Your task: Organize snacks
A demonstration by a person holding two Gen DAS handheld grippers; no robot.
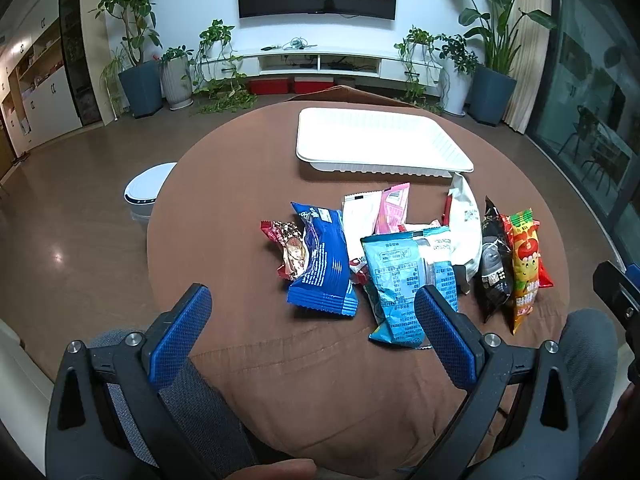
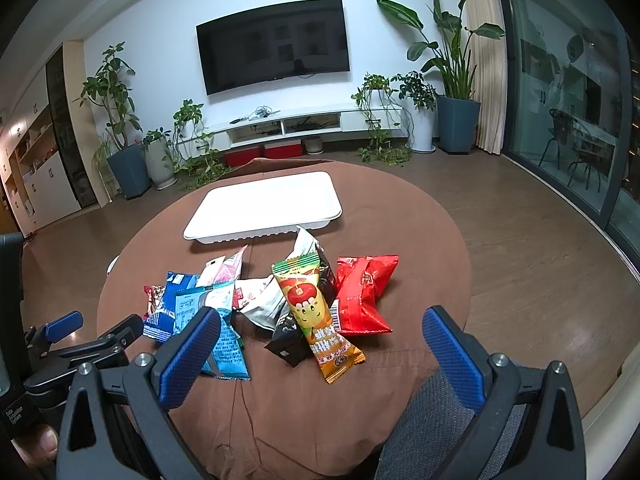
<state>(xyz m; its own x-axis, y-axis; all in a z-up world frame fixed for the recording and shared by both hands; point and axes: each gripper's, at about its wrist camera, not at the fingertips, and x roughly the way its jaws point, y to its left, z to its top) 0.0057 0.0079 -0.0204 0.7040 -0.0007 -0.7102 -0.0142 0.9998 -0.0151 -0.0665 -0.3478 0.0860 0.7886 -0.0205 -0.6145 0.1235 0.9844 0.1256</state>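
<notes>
Several snack packets lie in a pile on a round table with a brown cloth [image 1: 240,184]. A dark blue packet [image 1: 324,260], a light blue packet [image 1: 396,280], a pink packet [image 1: 394,206], a black packet [image 1: 494,268] and an orange-yellow packet [image 1: 526,268] show in the left wrist view. A red packet [image 2: 362,294] lies at the right in the right wrist view. A white tray [image 1: 380,140] sits empty behind the pile. My left gripper [image 1: 314,312] is open and empty, near the pile's front. My right gripper [image 2: 322,334] is open and empty, above the near edge.
A white round bin [image 1: 146,192] stands on the floor left of the table. Potted plants [image 2: 126,156], a TV [image 2: 276,44] and a low white shelf [image 2: 296,124] line the far wall. Glass doors [image 2: 568,112] are on the right. The left gripper [image 2: 64,326] shows at the right wrist view's left edge.
</notes>
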